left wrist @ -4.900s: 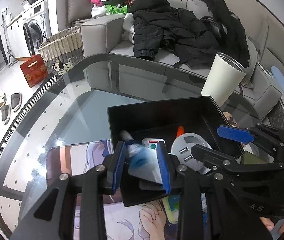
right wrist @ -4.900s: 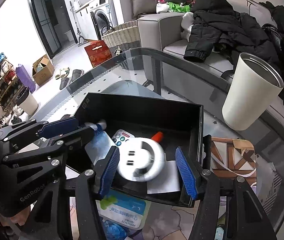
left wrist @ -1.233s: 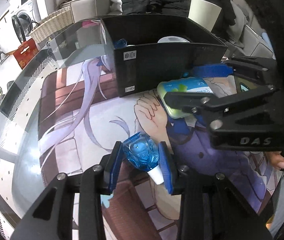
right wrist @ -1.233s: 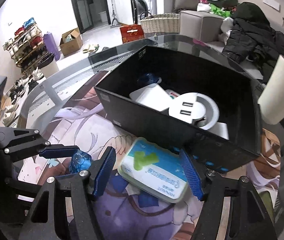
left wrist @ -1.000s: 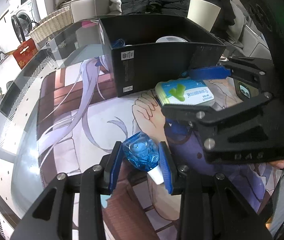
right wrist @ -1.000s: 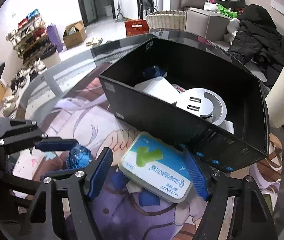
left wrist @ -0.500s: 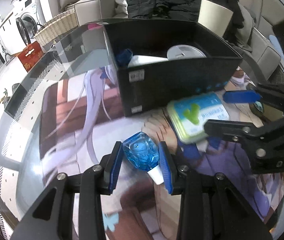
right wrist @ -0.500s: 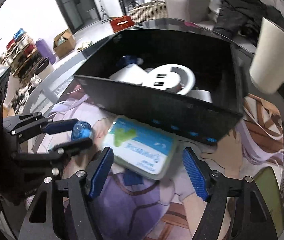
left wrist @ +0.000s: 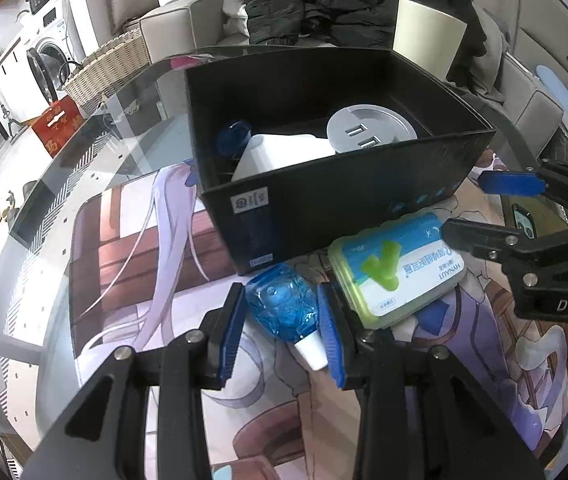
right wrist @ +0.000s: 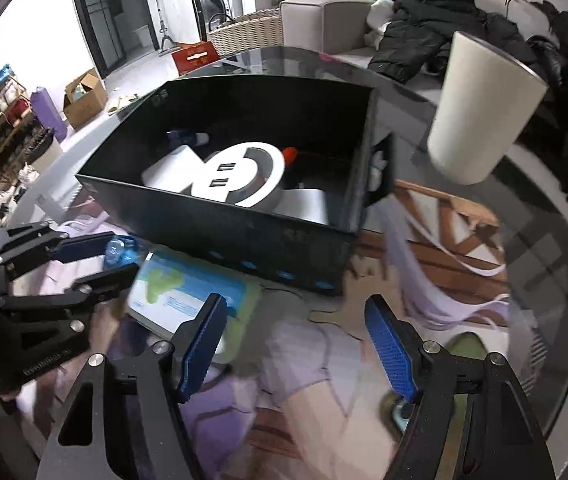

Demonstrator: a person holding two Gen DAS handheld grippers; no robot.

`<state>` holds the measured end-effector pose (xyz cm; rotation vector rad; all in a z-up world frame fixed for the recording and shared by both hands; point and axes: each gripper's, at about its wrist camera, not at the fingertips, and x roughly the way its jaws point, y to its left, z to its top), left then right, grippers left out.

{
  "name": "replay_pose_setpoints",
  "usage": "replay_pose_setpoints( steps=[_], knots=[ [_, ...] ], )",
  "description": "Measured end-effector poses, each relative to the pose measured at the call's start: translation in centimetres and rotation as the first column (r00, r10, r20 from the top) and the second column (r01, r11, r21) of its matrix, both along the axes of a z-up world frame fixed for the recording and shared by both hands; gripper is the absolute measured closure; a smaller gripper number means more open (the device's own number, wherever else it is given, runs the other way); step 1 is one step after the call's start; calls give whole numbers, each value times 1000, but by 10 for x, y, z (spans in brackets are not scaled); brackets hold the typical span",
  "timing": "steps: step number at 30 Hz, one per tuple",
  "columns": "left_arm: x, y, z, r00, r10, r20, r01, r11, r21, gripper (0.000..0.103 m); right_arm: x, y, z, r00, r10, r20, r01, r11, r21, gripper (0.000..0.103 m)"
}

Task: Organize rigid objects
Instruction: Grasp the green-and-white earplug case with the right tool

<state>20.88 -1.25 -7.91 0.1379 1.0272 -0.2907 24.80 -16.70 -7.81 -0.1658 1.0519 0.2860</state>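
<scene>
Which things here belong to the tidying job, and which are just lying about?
Job:
- black box
- blue faceted bottle, clamped in the left claw
- flat green-and-white pack on the mat
- round white USB hub in the box
- right claw, open and empty

Lying about:
- cream tumbler
- black jackets
- wicker basket

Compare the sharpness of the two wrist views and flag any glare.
Left wrist view: sharp; the translucent blue bottle and black open box read crisply, window glare on the glass table. Right wrist view: motion-smeared foreground, green-and-white flat case blurred, overexposed upper left.
</scene>
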Motion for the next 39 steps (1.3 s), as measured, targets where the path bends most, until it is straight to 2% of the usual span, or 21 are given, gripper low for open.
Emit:
replay_pose_setpoints(
  steps=[4, 9, 10, 12, 13, 22, 27, 29, 30, 32, 35, 39],
  knots=[
    [-1, -1, 0, 1000, 1, 1, -1, 1000, 4, 68, -4, -6, 1, 999, -30, 22, 32, 996, -78, 31],
    [-1, -7, 0, 1000, -11, 4, 11, 1000, 5, 69, -6, -13, -10, 1000, -23, -12, 22, 997, -72, 32],
    [-2, -7, 0, 1000, -13, 5, 13, 1000, 9, 69, -6, -11, -11, 1000, -17, -17, 16, 998, -57, 34],
    [-3, -7, 0, 1000, -18, 9, 18, 1000, 12, 69, -6, -9, -12, 1000, 1, -29, -2, 999, -41, 46],
    [-4, -6, 0, 1000, -20, 6, 20, 1000, 5, 69, -8, -8, -11, 999, 14, -32, -15, 999, -39, 47],
    [-37, -3, 2, 998, -62, -24, 62, 998, -4, 69, -51, -3, -10, 994, 81, -78, -84, 996, -34, 47],
    [-51, 6, 3, 997, -52, -52, 50, 998, -40, 69, -62, -3, 6, 994, 108, -8, -109, 994, -22, 47],
    [-56, 7, 2, 997, -53, -51, 51, 998, -36, 69, -60, 3, 17, 987, 159, 22, -160, 987, 26, 44],
    [-60, 7, 2, 997, -57, -48, 55, 998, -31, 69, -60, 7, 20, 980, 198, 30, -199, 979, 52, 35],
    [-66, 9, 2, 997, -62, -50, 60, 998, -36, 69, -60, 20, 22, 956, 290, 35, -292, 953, 75, 23],
    [-77, 11, 2, 995, -76, -63, 72, 996, -60, 69, -59, 37, 19, 933, 358, 38, -360, 930, 78, 23],
    [-90, 7, 3, 992, -106, -61, 103, 993, -54, 69, -58, 50, 3, 914, 405, -14, -402, 911, 95, 23]
  ],
)
